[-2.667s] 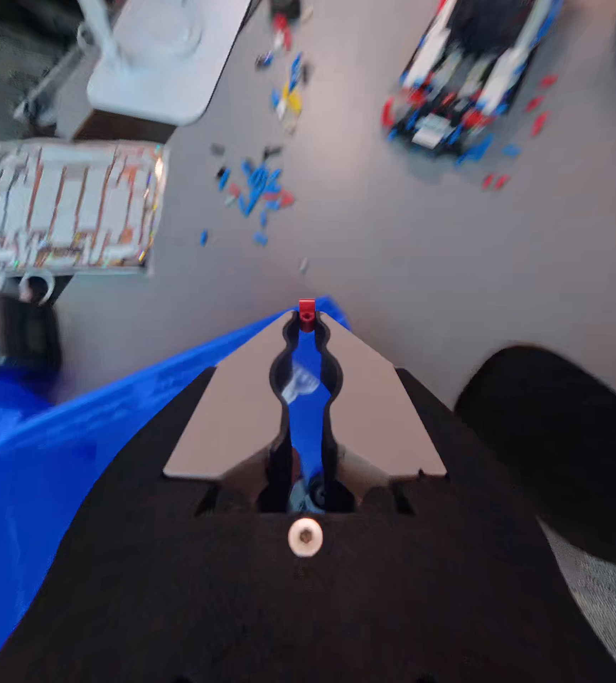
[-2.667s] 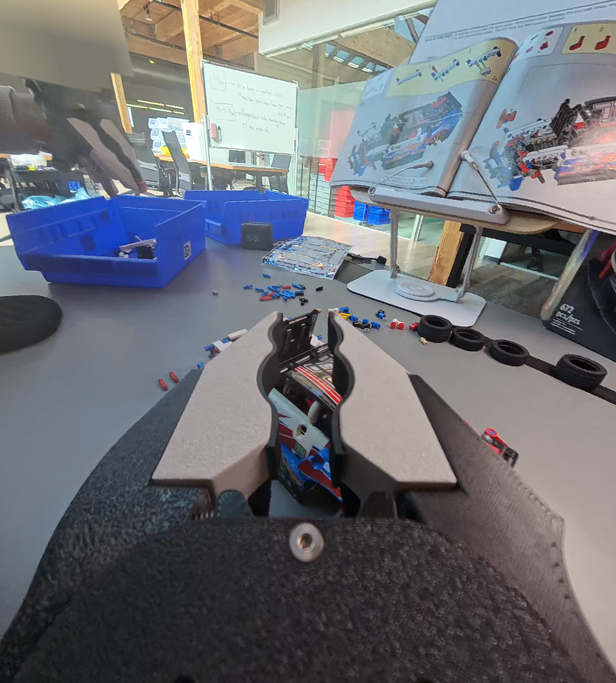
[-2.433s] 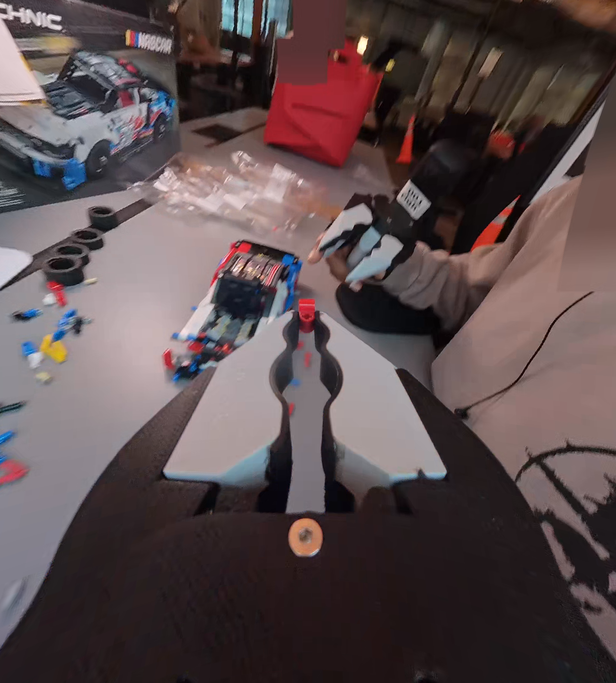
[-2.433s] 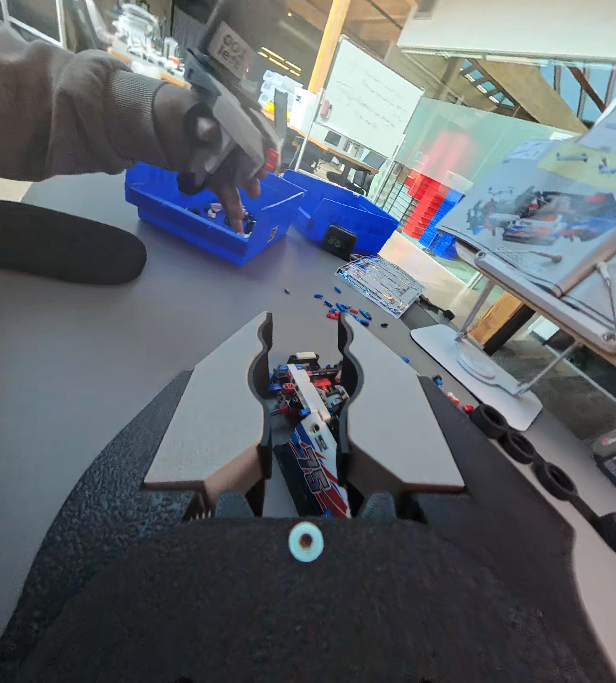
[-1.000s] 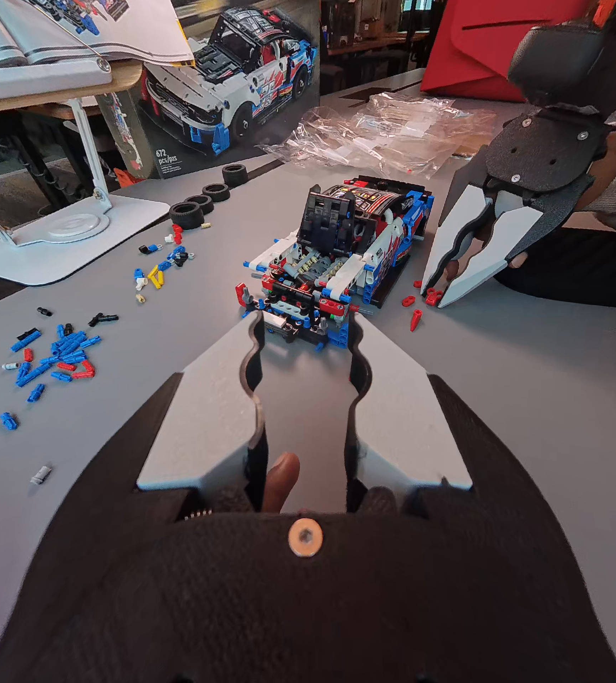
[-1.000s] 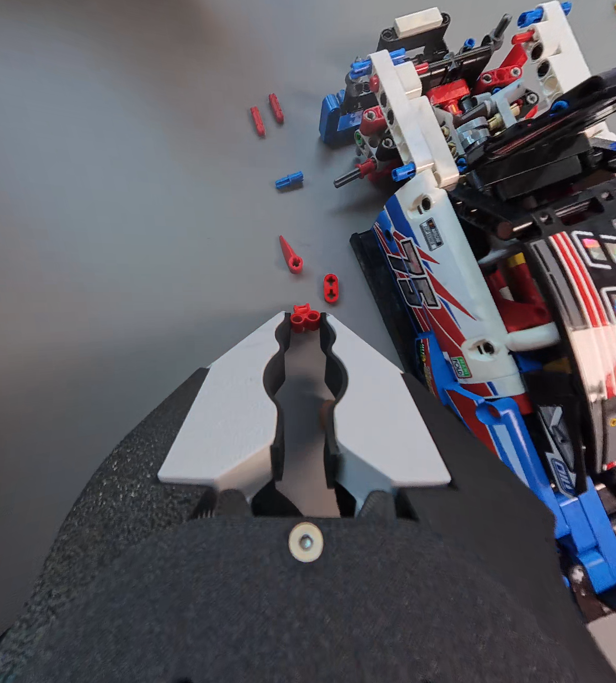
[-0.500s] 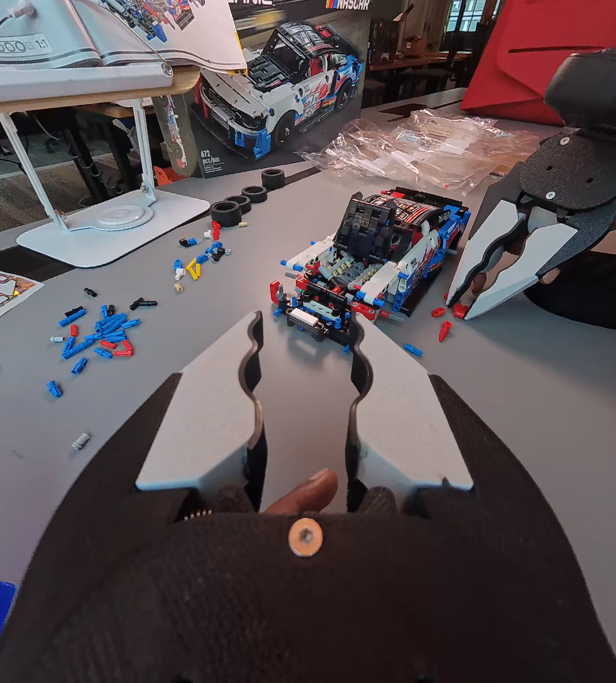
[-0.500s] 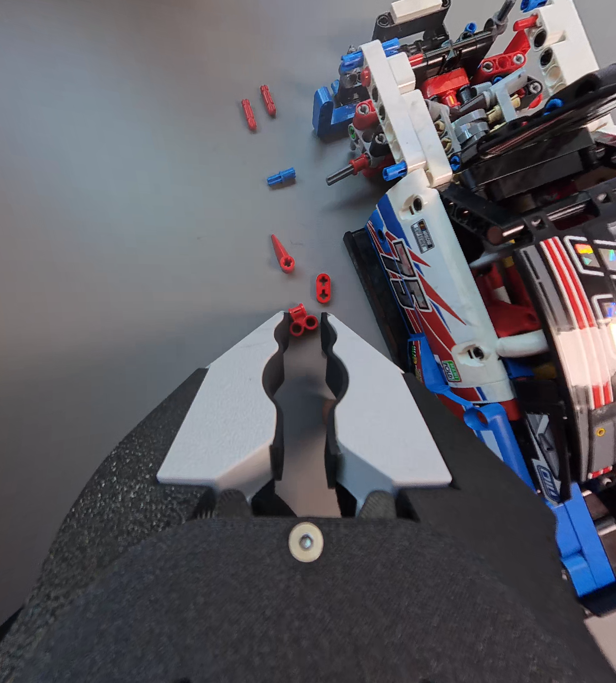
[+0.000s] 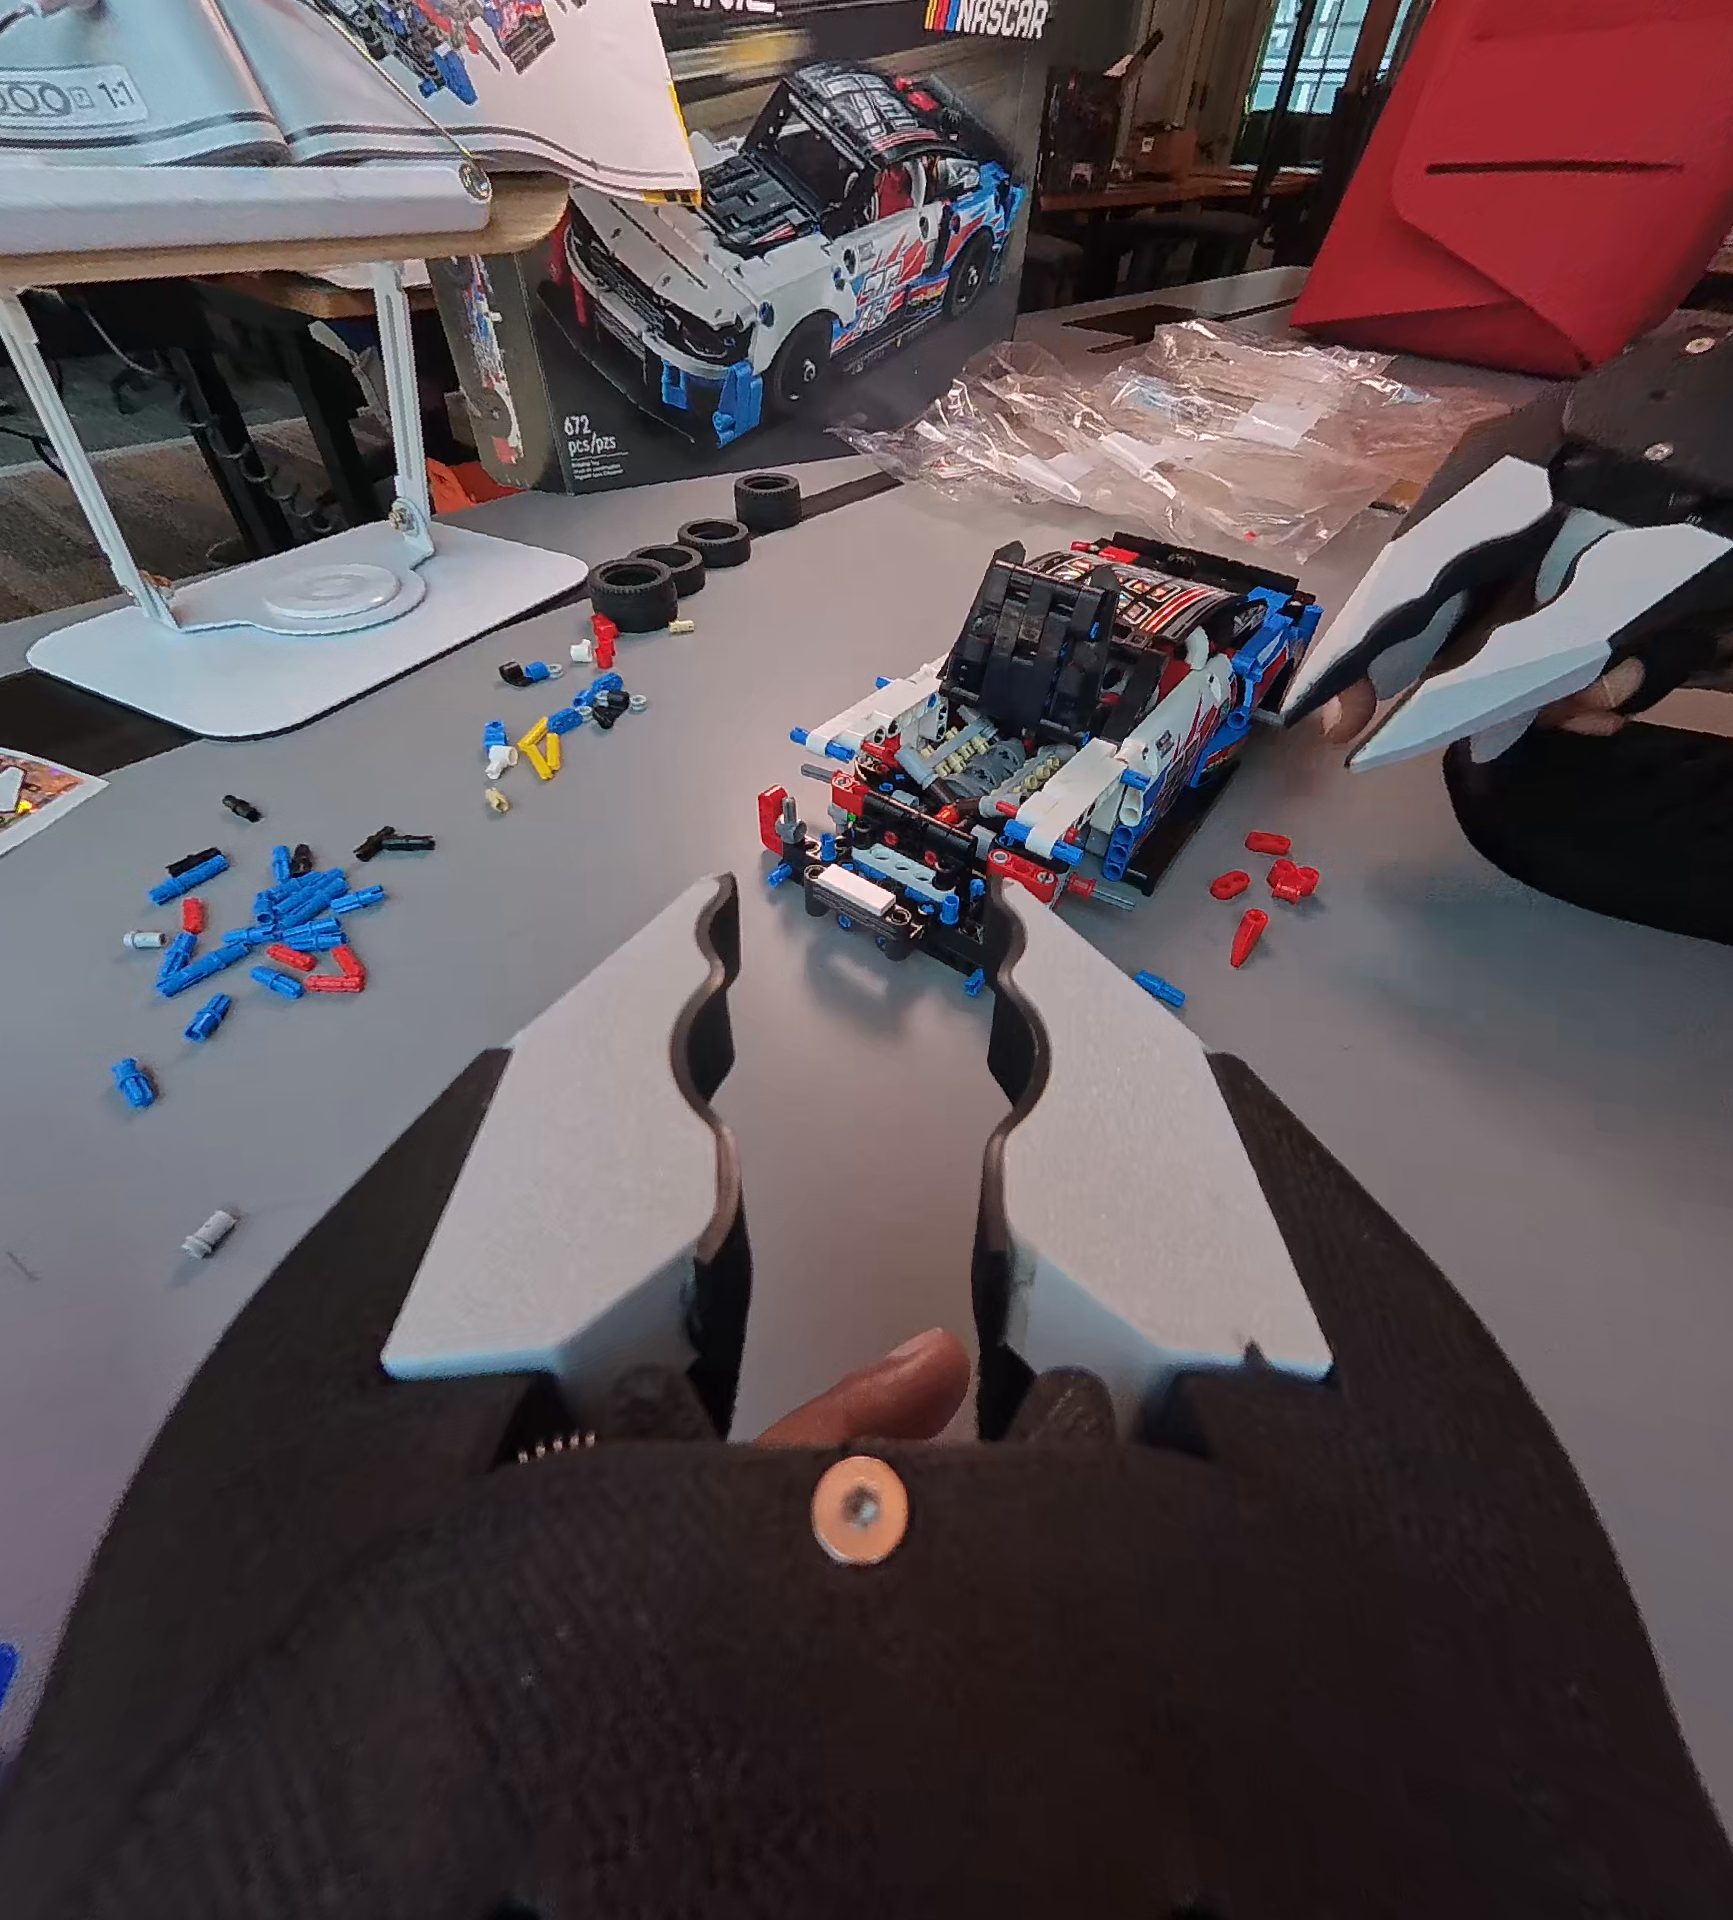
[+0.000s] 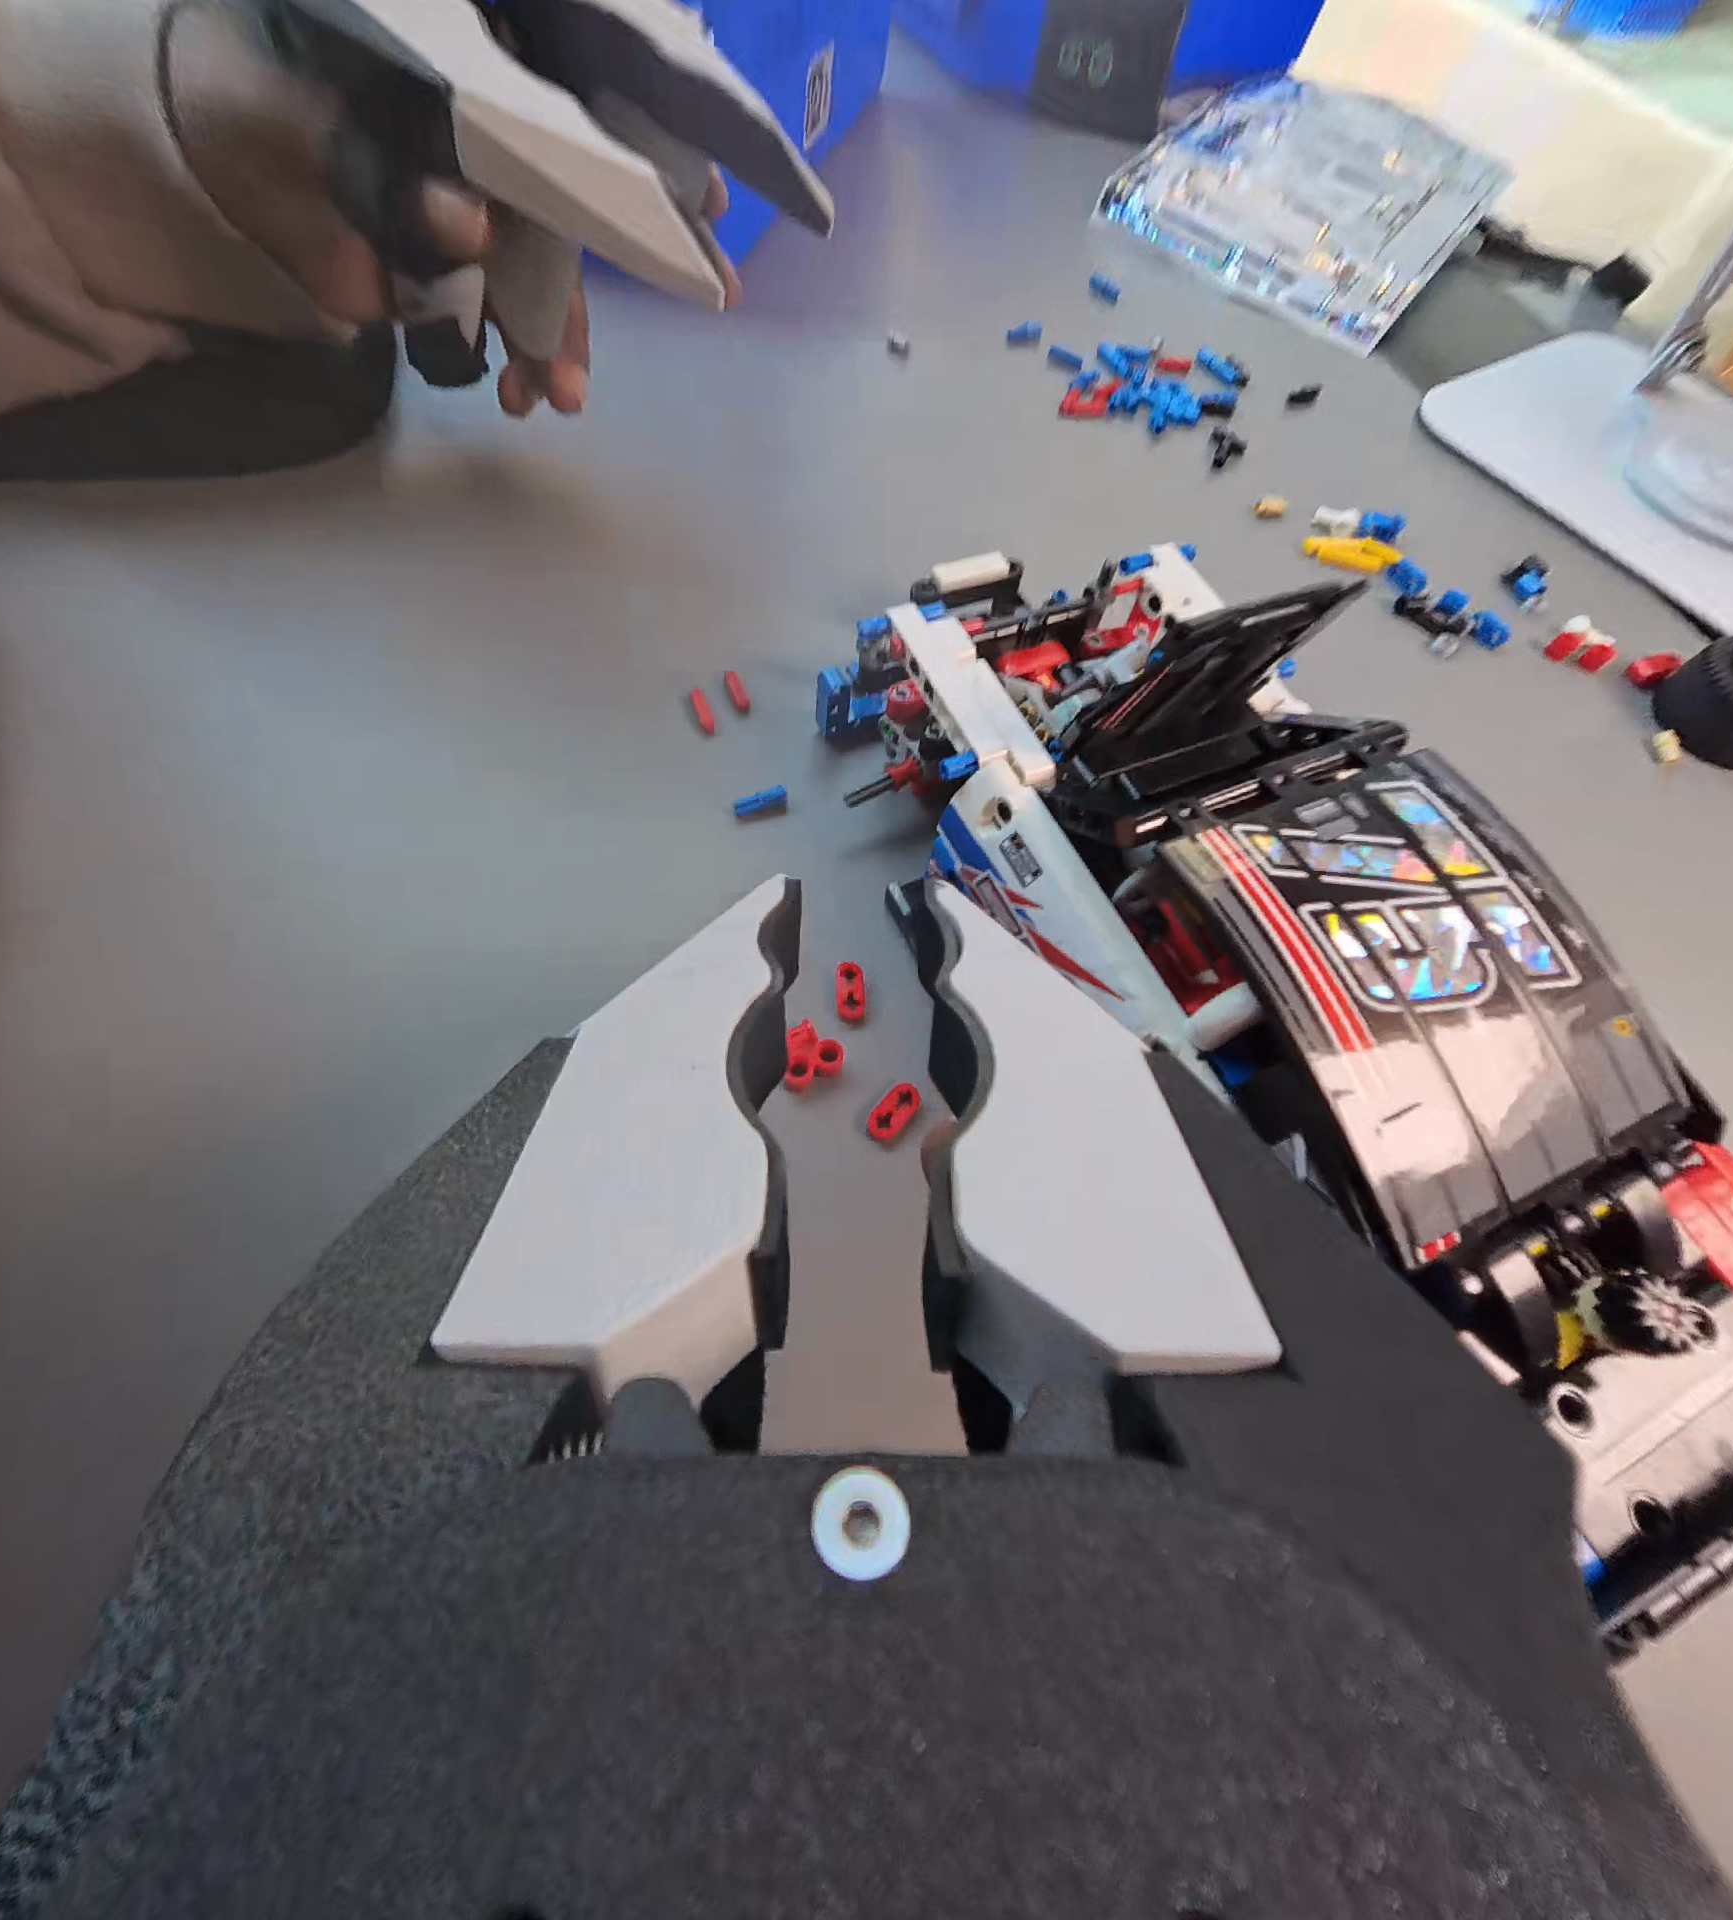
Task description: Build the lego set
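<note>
Table (image 9: 1464,1195): I see a grey top carrying everything; the lego car is my landmark.
Set box (image 9: 779,239): stands at the far edge behind the car, beside the white stand.
Book stand (image 9: 322,613): its white base sits far left of the car, an open instruction booklet (image 9: 301,83) above it.
Plastic bags (image 9: 1153,447): clear and crumpled, just behind the car.
Lego car (image 9: 1038,748): partly built, white, blue, red and black; it rests on the table with its black hood panel tilted up, ahead of my left gripper and to the right of my right gripper's fingers.
Left gripper (image 9: 867,925): I hold it with the jaws spread wide and nothing between them, tips just short of the car's front end.
Right gripper (image 10: 862,904): jaws parted and empty; I keep it off the table by the car's side.
Tyres (image 9: 680,566): four black ones in a row, left of and behind the car.
Loose pins (image 9: 264,925): a blue, red and black scatter well left of the car.
Red connector pieces (image 10: 846,1049): three small ones lying on the table just beside the car's flank, seen between my right gripper's fingers but untouched.
</note>
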`<control>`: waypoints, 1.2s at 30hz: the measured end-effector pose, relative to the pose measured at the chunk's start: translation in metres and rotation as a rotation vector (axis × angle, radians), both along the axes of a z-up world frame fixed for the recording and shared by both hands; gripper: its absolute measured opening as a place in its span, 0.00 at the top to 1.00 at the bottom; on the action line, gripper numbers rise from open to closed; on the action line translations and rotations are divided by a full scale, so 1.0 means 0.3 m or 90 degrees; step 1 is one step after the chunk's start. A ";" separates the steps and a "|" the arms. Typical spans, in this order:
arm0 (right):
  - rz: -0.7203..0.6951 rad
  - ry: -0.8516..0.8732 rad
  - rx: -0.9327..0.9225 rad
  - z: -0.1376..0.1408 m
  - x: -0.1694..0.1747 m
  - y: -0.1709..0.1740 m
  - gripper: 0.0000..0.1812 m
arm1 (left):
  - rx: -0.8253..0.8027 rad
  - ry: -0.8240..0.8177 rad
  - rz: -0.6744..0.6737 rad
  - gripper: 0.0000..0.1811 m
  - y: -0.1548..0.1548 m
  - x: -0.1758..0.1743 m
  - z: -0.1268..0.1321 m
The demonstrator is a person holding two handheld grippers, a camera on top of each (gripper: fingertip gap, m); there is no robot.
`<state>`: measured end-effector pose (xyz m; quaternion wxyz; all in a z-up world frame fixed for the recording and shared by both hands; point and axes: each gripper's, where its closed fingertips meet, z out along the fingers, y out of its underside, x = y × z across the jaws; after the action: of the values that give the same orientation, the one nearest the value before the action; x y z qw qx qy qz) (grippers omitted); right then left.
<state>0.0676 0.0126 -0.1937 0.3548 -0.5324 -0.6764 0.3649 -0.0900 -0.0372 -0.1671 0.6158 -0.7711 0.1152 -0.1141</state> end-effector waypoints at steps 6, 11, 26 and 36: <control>-0.038 0.204 -0.028 0.128 -0.011 0.043 0.89 | 0.000 -0.004 0.008 0.75 0.006 -0.011 -0.007; -0.076 0.289 -0.055 0.167 0.001 0.092 0.89 | 0.012 -0.006 0.027 0.75 0.011 -0.036 0.000; -0.139 0.342 -0.057 0.207 0.039 0.174 0.89 | 0.001 -0.002 0.025 0.74 0.016 -0.049 -0.016; -0.167 0.339 -0.026 0.209 0.057 0.200 0.90 | -0.004 0.009 0.022 0.73 0.019 -0.047 -0.026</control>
<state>0.0847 0.0725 -0.1308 0.5533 -0.5079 -0.4772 0.4563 -0.1040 -0.0316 -0.1749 0.6144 -0.7756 0.1058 -0.0984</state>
